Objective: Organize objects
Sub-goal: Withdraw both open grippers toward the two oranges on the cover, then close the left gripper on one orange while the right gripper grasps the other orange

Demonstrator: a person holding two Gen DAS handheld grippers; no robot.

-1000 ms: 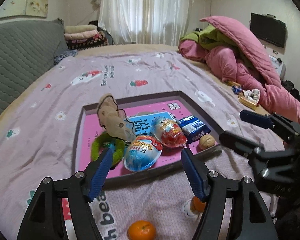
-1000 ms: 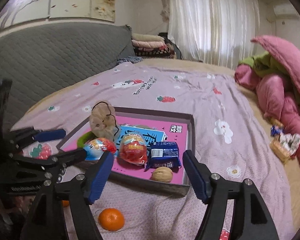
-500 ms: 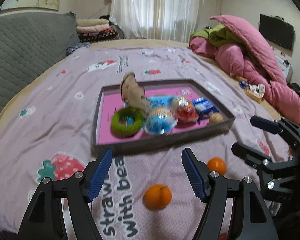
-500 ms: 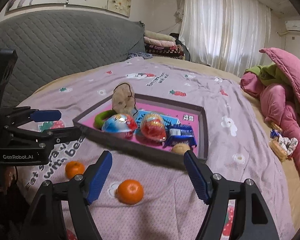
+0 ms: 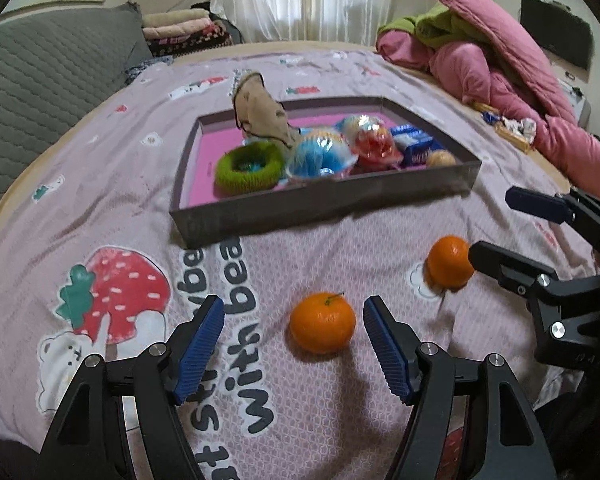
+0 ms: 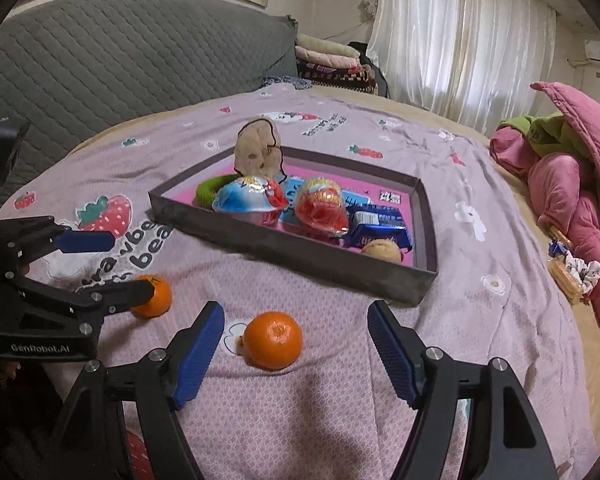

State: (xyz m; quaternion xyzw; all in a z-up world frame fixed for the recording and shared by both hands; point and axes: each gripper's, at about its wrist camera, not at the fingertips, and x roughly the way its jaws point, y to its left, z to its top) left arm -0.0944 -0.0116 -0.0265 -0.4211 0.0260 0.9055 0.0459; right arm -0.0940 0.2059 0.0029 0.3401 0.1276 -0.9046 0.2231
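Note:
Two tangerines lie on the pink bedspread in front of a grey box with a pink floor (image 5: 324, 208). My left gripper (image 5: 294, 344) is open, with one tangerine (image 5: 322, 322) between its blue fingers. My right gripper (image 6: 296, 350) is open, with the other tangerine (image 6: 273, 340) between its fingers. In the left wrist view the right gripper (image 5: 500, 228) stands by that second tangerine (image 5: 449, 265). The box (image 6: 292, 248) holds a green ring (image 5: 249, 163), two wrapped toy eggs (image 6: 320, 204), a blue packet (image 6: 380, 226), a walnut (image 6: 382, 250) and a beige plush (image 6: 259, 151).
A pile of pink and green quilts (image 5: 500, 64) lies at the right side of the bed. A grey quilted headboard (image 6: 120, 64) stands at the left. Snack packets (image 6: 568, 268) lie near the right edge.
Both grippers have pulled back and down from the box. The two tangerines now sit between the open fingers, one per gripper.

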